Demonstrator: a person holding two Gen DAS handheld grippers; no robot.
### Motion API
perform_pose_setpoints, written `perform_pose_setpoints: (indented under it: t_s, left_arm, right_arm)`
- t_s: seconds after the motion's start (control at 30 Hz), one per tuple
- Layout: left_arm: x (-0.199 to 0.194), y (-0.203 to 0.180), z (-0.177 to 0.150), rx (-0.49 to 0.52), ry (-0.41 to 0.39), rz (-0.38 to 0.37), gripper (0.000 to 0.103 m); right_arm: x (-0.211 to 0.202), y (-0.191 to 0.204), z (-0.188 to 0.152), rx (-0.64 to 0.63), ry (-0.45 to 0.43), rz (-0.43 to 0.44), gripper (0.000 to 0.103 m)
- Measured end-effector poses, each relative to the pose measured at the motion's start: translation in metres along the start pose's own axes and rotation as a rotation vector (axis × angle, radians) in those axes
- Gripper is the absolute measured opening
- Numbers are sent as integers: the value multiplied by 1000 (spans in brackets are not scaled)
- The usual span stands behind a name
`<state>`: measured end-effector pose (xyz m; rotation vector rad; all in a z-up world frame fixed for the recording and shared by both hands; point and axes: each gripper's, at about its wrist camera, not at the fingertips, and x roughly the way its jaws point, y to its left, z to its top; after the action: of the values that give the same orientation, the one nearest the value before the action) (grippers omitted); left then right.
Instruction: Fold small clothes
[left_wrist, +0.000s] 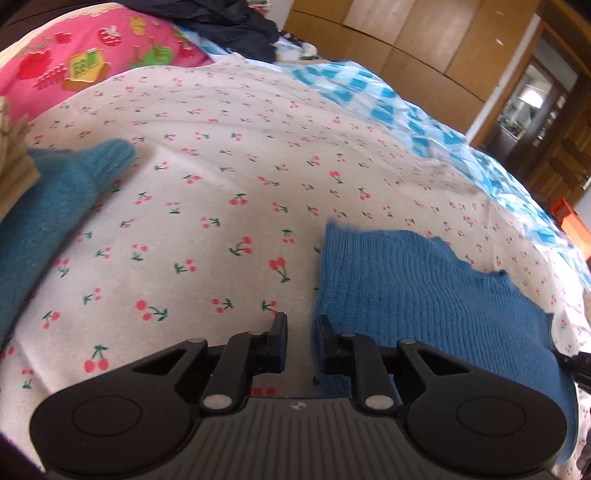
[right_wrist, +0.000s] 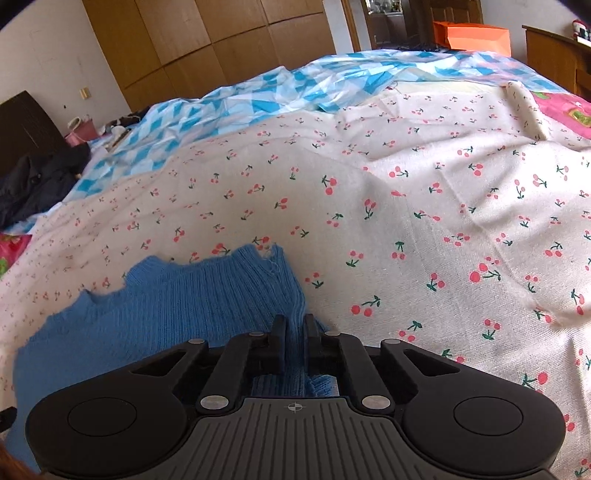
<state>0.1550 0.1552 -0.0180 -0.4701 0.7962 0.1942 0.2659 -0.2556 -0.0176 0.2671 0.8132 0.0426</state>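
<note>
The blue knit garment (left_wrist: 424, 295) lies flat on the cherry-print sheet (left_wrist: 221, 184) that covers the bed, close to the near edge where the person stands, and both grippers work at its near corners. The right gripper (right_wrist: 294, 332) has its jaws nearly together with a ridge of the knit pinched between them, so it looks clenched on the garment's right corner. The left gripper (left_wrist: 301, 332) is released: a gap shows between its jaws, bare sheet lies in that gap, and the garment's left edge sits just against the inner finger rather than between the two. The main risk, then, is a lopsided lift: if the right side rises while the left has no hold, the knit would drag, twist and bunch instead of folding cleanly. A closing left jaw could also nip the sheet along with, or instead of, the wool and pull the bedding up. The loose rib stitch may stretch or slip from a shallow pinch. Ahead there is plenty of open sheet for carrying the fold toward the far side; to the left a teal knitted piece (left_wrist: 48, 206) lies well apart, with a pink printed cloth (left_wrist: 92, 51) and checked blue bedding (right_wrist: 258, 96) beyond.
</note>
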Motion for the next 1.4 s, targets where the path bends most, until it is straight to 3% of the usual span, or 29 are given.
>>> perform_pose_setpoints:
  t_s: [0.2, 0.4, 0.5, 0.57, 0.67, 0.73, 0.8, 0.9, 0.93, 1.0, 1.07, 1.27, 1.4]
  left_arm:
    - [-21, 14, 1, -115, -28, -52, 25]
    - [-53, 4, -25, -33, -26, -126, 32]
    - [-49, -6, -37, 65, 4, -112, 32]
    - [-37, -10, -40, 108, 48, -87, 33]
    - [-35, -6, -46, 123, 38, -96, 36]
    - [-38, -5, -47, 131, 16, -102, 36]
    - [-39, -3, -46, 114, 4, -119, 36]
    - [-41, -2, -42, 99, -18, -146, 36]
    - [-41, -2, -41, 98, -25, -151, 36]
    - [-41, -2, -40, 102, -32, -153, 37]
    - [-42, -1, -40, 98, -36, -154, 37]
    - [-47, 7, -35, 45, -72, -175, 38]
    - [-46, 9, -35, 23, -64, -188, 41]
  right_arm:
    - [-32, 13, 1, -27, -72, -21, 16]
    - [-55, 70, -20, -176, -28, 131, 21]
    - [-49, 112, -30, -255, 10, 208, 20]
    - [-37, 134, -34, -302, 34, 205, 20]
    - [-17, 147, -34, -302, 65, 172, 21]
    - [-11, 150, -30, -287, 58, 162, 26]
    - [-4, 154, -28, -302, 51, 137, 40]
    - [16, 159, -30, -310, 99, 115, 41]
    - [20, 161, -30, -317, 99, 104, 39]
    - [24, 164, -33, -338, 87, 69, 16]
    - [22, 167, -31, -332, 79, 75, 4]
    - [-1, 169, -6, -268, -39, 116, 3]
    - [21, 159, -6, -196, -5, 81, 3]
